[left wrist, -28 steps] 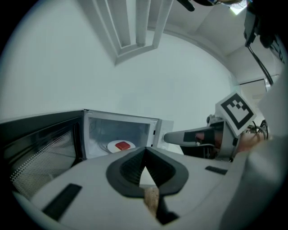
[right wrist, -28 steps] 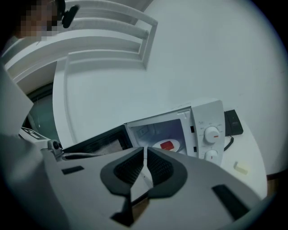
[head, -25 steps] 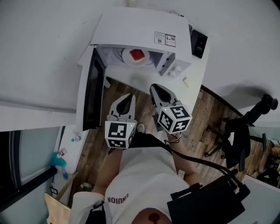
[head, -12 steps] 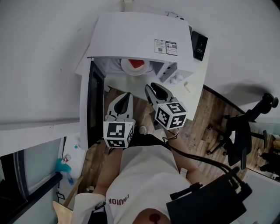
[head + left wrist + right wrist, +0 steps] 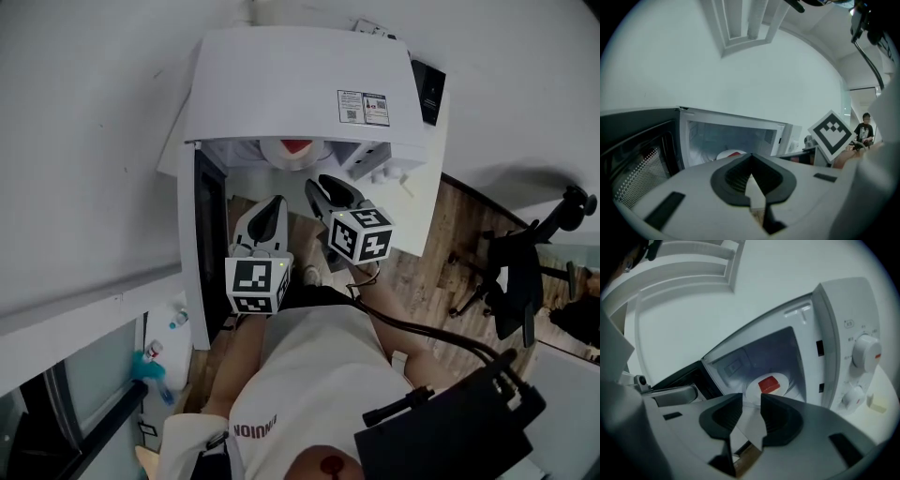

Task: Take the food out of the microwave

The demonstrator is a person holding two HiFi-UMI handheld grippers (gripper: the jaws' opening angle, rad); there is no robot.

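A white microwave [image 5: 300, 84] stands with its door [image 5: 208, 234] swung open to the left. Inside, a red block of food [image 5: 768, 384] lies on a white plate [image 5: 752, 389]; the head view shows only the plate's front edge [image 5: 293, 155] under the microwave's roof. My right gripper [image 5: 317, 184] is just in front of the opening and points at the plate; its jaws have just been opening and stand apart [image 5: 751, 398] with nothing between them. My left gripper [image 5: 277, 201] hangs left of it, further back, its jaws together [image 5: 752, 154] and empty. The plate [image 5: 723, 153] shows past them.
The control knobs [image 5: 865, 355] are on the microwave's right front. A small white block [image 5: 877, 404] lies on the white table [image 5: 422, 211] beside it. A black box [image 5: 429, 89] sits at the back right. An office chair [image 5: 525, 272] stands on the wood floor to the right.
Both grippers have moved forward toward the microwave's opening. The right gripper's jaws, together a second ago, now stand apart. The microwave's roof now covers more of the plate in the head view.
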